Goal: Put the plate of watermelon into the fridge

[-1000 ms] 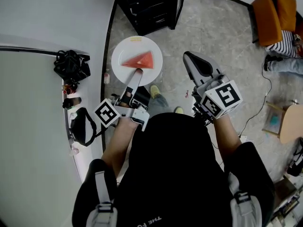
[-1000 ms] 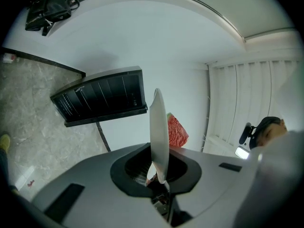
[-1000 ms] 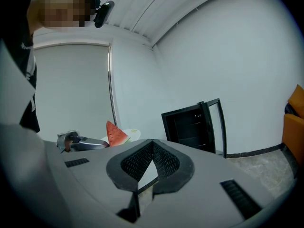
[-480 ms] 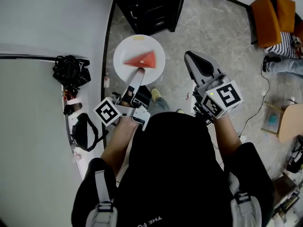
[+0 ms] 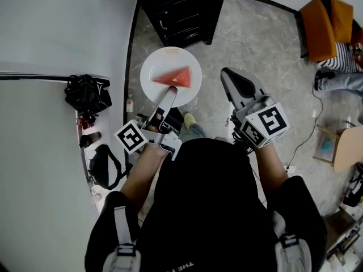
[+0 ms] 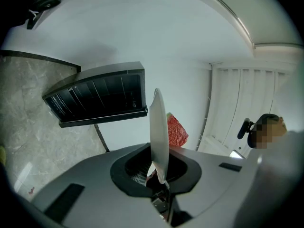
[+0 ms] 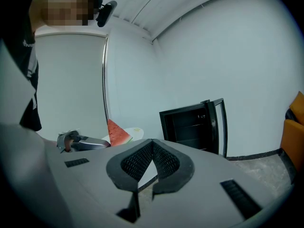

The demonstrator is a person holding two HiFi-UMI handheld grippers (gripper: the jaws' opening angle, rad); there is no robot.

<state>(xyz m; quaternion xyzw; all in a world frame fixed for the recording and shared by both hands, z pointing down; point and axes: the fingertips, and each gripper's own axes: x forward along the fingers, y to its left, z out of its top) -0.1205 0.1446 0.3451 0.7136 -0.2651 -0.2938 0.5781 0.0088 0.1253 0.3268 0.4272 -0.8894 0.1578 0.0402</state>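
A white plate (image 5: 161,67) with a red watermelon wedge (image 5: 174,76) is held out level above the floor. My left gripper (image 5: 169,93) is shut on the plate's near rim. In the left gripper view the plate (image 6: 158,122) stands edge-on between the jaws, with the watermelon (image 6: 177,131) beyond it. The black fridge (image 5: 180,9) stands just past the plate, its door open; it also shows as a dark cabinet (image 6: 99,96), (image 7: 192,126). My right gripper (image 5: 240,86) hangs to the right of the plate, shut and empty (image 7: 152,147).
White wall and a white panel fill the left. Black bags (image 5: 87,91) and small bottles (image 5: 88,137) lie along the ledge there. An orange chair (image 5: 322,20) and a seated person's legs (image 5: 340,78) are at the far right, over a grey marble floor (image 5: 255,38).
The person has stepped forward: the bags have slid back in the head view and the plate sits a little closer to the fridge. Both grippers kept their state.
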